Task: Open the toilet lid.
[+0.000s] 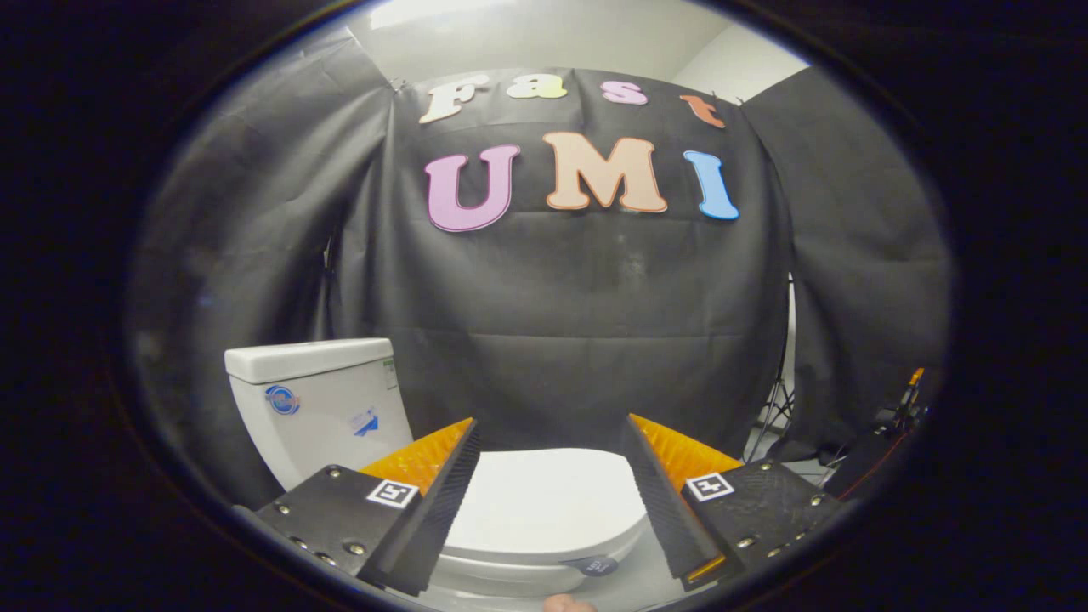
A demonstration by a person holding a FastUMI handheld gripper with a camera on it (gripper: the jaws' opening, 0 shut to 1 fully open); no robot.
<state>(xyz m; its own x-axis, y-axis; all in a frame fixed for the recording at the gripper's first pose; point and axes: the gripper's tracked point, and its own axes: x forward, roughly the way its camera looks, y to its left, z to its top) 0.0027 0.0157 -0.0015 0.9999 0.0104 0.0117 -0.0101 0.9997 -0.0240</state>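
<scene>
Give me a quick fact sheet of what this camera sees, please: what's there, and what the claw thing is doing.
gripper: open, fingers spread apart, holding nothing
toilet lid: white, down and closed, seen between and just beyond the fingers
toilet tank: white, with its cover on, beyond the left finger
backdrop: black cloth wall behind the toilet
task state: lid not yet lifted

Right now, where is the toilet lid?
In the gripper view, the closed white toilet lid lies flat on the bowl, just ahead of the open gripper, between its two fingers. The toilet tank stands at its left.
</scene>
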